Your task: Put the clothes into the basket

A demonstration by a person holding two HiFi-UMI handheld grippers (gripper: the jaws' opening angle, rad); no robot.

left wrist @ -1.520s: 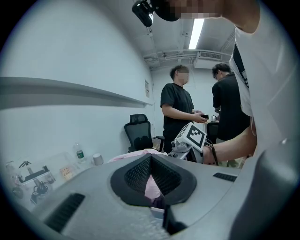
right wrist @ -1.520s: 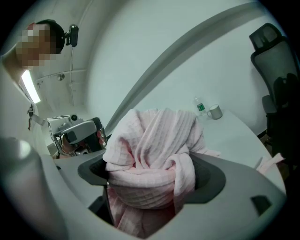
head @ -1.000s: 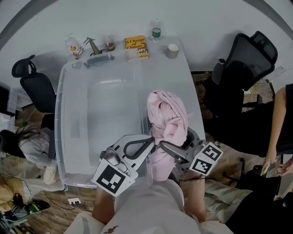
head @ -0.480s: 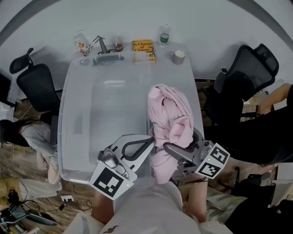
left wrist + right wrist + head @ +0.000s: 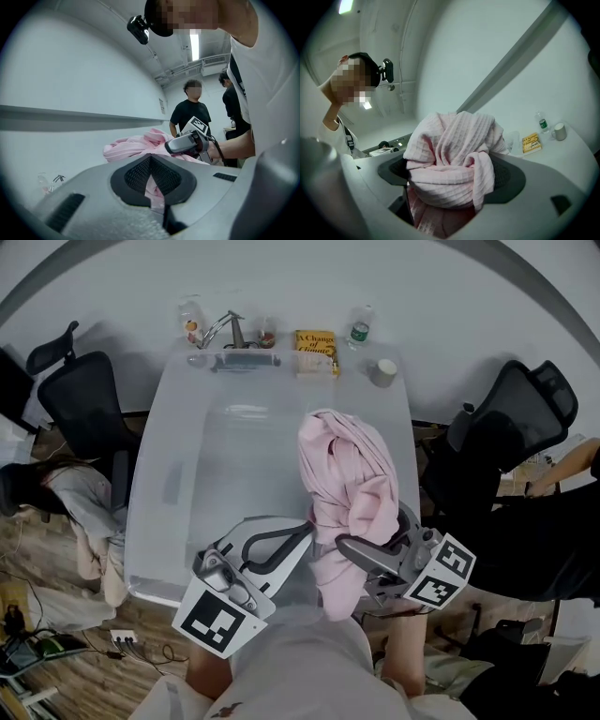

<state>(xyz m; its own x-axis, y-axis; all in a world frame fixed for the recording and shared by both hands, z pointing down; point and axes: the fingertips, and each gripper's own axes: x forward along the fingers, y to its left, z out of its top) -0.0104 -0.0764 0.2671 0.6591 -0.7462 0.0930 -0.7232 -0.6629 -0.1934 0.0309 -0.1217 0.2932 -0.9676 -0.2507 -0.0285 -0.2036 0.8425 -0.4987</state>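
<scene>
The right gripper [image 5: 450,180] clamped a bundled pink cloth [image 5: 347,474] over the right rim of the basket [image 5: 159,486]; the left gripper [image 5: 152,185], jaws closed, pinched a fold.

Left gripper [image 5: 151,187], jaws closed on a fold of pink cloth [image 5: 133,144]; right gripper [image 5: 187,143] just beyond; person in black [image 5: 190,115] behind.

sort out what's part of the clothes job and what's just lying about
Job: pink garment; clear basket; right gripper and left gripper, both gripping the garment.
Lying about: book; bottle; cup; office chair.
</scene>
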